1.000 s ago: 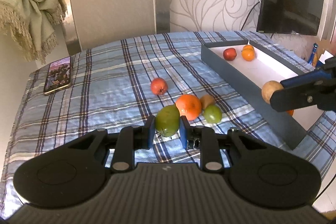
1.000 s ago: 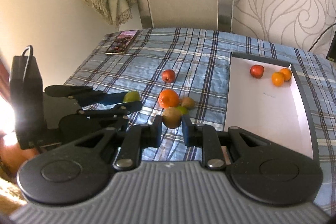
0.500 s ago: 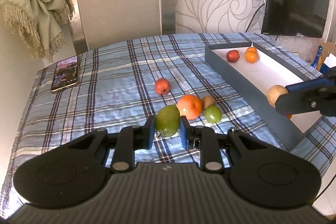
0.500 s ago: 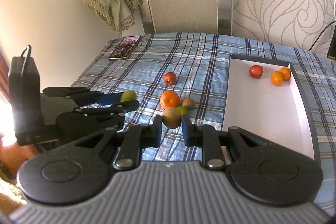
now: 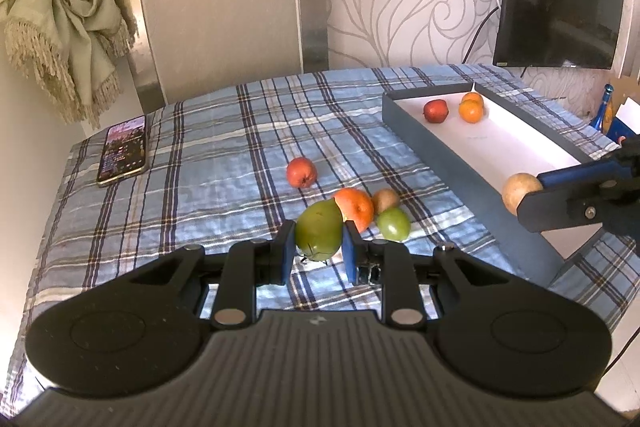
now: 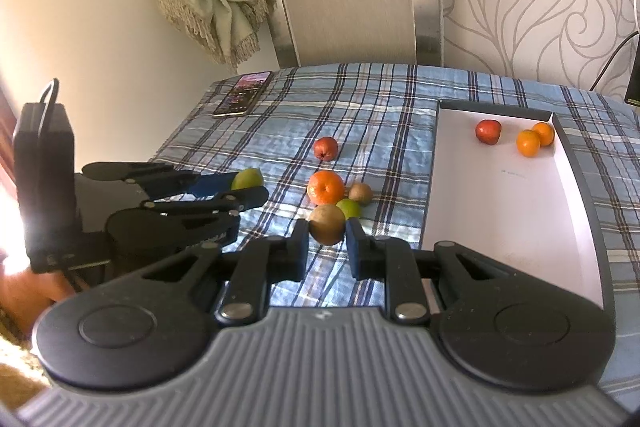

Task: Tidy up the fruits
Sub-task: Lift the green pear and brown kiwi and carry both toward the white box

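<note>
Both hand-held grippers barely shifted. Left hand-held gripper [image 5: 318,249] clamps smooth green mango-shaped fruit [image 5: 319,230]; right hand-held gripper [image 6: 327,243] clamps round tan fruit [image 6: 327,223], beside dark-walled white tray [image 6: 504,203]. Risk: round skins slipping sideways, rolling off plaid-covered bench [image 5: 224,147].

no readable text, labels, or numbers

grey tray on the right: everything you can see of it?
The long rectangular tray with dark grey walls and a white floor sits flat on the blue plaid cloth, open-topped, cardboard-like. At its far end lie a red apple and two small oranges touching each other near the corner. The rest of the floor is bare apart from faint small print.
</note>
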`<action>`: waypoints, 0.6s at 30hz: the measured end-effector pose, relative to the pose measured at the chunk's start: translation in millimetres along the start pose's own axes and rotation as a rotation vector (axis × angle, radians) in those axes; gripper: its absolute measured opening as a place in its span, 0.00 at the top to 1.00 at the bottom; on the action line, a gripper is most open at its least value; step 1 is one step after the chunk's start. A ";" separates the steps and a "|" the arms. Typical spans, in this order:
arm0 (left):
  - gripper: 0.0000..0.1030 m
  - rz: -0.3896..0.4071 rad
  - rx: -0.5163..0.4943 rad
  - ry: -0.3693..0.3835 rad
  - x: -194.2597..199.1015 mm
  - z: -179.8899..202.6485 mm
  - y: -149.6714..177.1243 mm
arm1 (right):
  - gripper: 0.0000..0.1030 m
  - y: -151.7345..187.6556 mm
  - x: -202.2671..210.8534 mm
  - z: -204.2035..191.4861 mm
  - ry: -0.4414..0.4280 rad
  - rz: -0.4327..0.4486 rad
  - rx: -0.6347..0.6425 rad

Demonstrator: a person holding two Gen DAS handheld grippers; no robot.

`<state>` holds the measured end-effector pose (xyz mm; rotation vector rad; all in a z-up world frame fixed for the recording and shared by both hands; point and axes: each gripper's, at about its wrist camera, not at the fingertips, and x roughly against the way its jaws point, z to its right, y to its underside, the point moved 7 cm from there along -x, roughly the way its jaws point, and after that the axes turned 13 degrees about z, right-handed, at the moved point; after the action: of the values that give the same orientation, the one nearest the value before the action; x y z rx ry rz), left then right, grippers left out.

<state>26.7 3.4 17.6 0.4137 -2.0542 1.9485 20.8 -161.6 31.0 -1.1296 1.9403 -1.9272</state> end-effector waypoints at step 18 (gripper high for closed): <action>0.72 0.050 -0.010 0.088 -16.6 28.1 -19.6 | 0.78 -5.2 18.7 16.1 0.079 0.030 0.007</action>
<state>49.5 -25.4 27.7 0.2709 -2.0370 1.9474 19.6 -184.9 40.5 -1.0313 1.9761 -1.9900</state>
